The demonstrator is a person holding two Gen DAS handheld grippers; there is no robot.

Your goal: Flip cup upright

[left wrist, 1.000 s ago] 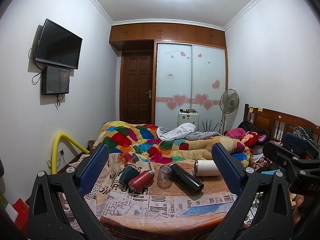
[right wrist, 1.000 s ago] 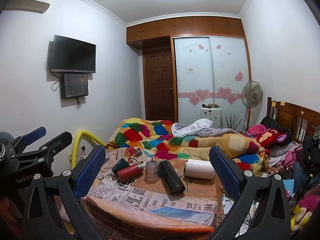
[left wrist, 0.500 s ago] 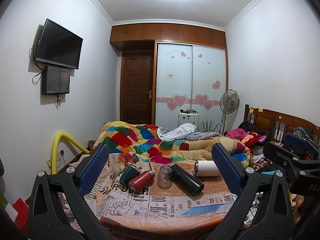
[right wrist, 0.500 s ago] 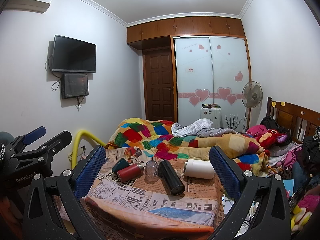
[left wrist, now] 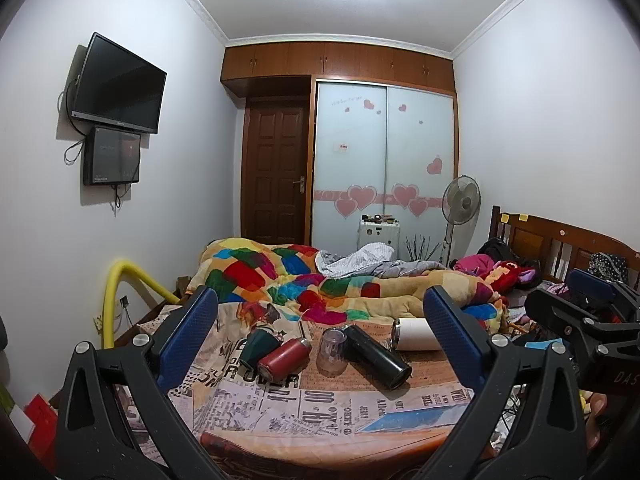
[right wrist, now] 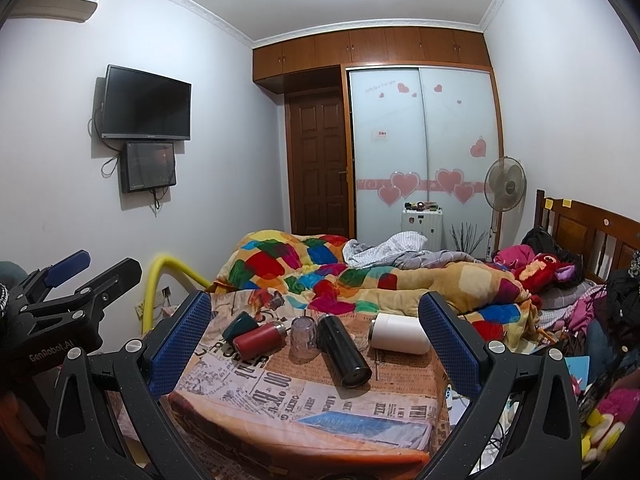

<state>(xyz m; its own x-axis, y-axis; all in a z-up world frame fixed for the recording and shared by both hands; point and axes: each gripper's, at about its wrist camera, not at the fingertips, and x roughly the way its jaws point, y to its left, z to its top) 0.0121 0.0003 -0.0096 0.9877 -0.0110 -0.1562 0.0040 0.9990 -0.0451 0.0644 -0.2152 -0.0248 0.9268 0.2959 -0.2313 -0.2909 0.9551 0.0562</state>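
Observation:
Several cups lie on a small table with a newspaper-print cloth (left wrist: 280, 412) (right wrist: 280, 396). From left: a dark green cup (left wrist: 258, 347) (right wrist: 240, 326), a red flask (left wrist: 283, 358) (right wrist: 258, 339), a clear glass cup standing upside down (left wrist: 332, 351) (right wrist: 303, 338), a black flask (left wrist: 376, 356) (right wrist: 342, 350), and a white tumbler (left wrist: 416, 334) (right wrist: 400, 333), all on their sides but the glass. My left gripper (left wrist: 320, 340) and right gripper (right wrist: 314, 338) are both open and empty, held back from the table.
A bed with a colourful quilt (left wrist: 320, 284) lies behind the table. A yellow tube (left wrist: 116, 292) arches at the left wall. Clutter and a wooden headboard (right wrist: 592, 236) are on the right. Each gripper shows at the edge of the other's view.

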